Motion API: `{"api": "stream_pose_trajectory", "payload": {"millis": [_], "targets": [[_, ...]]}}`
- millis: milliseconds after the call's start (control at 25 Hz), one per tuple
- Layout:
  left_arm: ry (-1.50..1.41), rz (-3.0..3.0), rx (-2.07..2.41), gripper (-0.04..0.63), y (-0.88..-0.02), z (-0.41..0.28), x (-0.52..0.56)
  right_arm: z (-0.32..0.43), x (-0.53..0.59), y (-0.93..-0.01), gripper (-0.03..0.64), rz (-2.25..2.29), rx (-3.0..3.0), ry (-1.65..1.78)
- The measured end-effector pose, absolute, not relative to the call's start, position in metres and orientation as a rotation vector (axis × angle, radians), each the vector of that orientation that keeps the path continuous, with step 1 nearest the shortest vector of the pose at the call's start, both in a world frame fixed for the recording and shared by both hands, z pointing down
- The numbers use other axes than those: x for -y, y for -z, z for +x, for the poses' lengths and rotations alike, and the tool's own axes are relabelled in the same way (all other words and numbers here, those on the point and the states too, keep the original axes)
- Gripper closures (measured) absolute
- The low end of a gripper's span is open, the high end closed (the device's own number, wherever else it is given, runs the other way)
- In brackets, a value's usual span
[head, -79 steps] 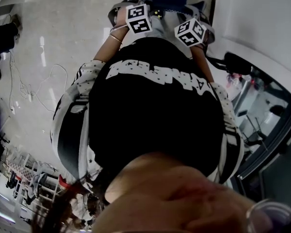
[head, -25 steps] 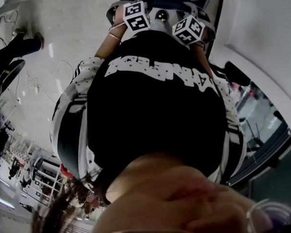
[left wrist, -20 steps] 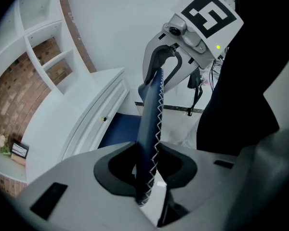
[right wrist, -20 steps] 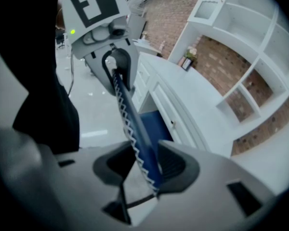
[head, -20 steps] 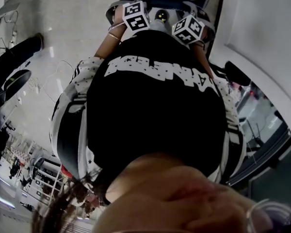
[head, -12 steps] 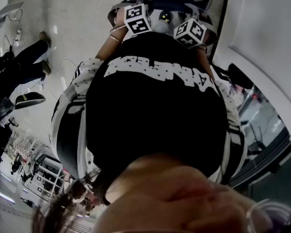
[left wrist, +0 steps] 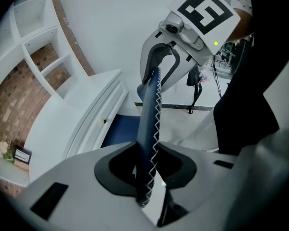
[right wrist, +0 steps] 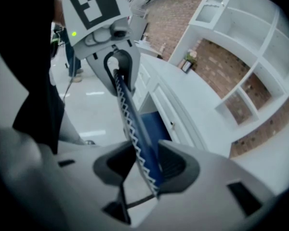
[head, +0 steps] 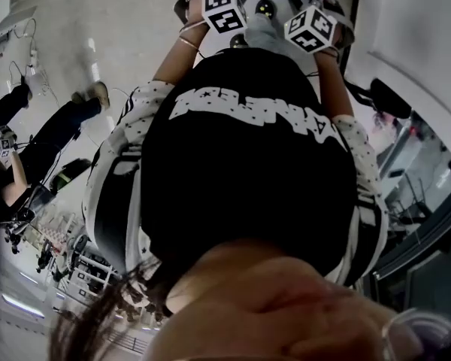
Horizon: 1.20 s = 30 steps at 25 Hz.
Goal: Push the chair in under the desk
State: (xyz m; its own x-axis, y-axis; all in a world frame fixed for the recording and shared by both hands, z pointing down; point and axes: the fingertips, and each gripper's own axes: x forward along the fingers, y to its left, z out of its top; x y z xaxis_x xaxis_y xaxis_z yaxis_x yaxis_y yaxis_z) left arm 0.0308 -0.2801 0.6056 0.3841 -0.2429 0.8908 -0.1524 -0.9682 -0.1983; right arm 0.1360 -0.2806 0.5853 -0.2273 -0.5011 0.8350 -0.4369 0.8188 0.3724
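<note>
The chair's back is a thin dark-blue padded edge with white zigzag stitching (left wrist: 151, 114), running between my two grippers. My left gripper (left wrist: 147, 165) has this edge between its pads and its jaws are closing on it. Farther along the same edge, my right gripper (right wrist: 147, 165) is clamped on it too. Each gripper shows in the other's view: the right gripper (left wrist: 160, 76) and the left gripper (right wrist: 117, 69). In the head view only their marker cubes (head: 224, 10) show past the person's dark shirt. The blue seat (right wrist: 156, 121) lies partly under the white desk (right wrist: 183, 105).
The white desk (left wrist: 94, 114) has drawers with small knobs and white shelving on a brick wall (left wrist: 43, 61) above it. Cables lie on the pale floor (head: 128, 21). Another person's legs (head: 60, 122) are at the left; a glass partition (head: 413, 179) stands at the right.
Both marker cubes have shifted up the head view, away from the person's body. The other person's legs at the left have stepped across the floor.
</note>
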Motion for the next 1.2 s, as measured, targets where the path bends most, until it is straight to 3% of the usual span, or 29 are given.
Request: {"api": "stream_pose_trajectory", "payload": {"millis": [1200], "targets": [[1.692,-2.543,-0.408,0.462,-0.616,0.035,0.298,0.134,0.289,-0.587,0.466,0.667,1.838,0.033]]}}
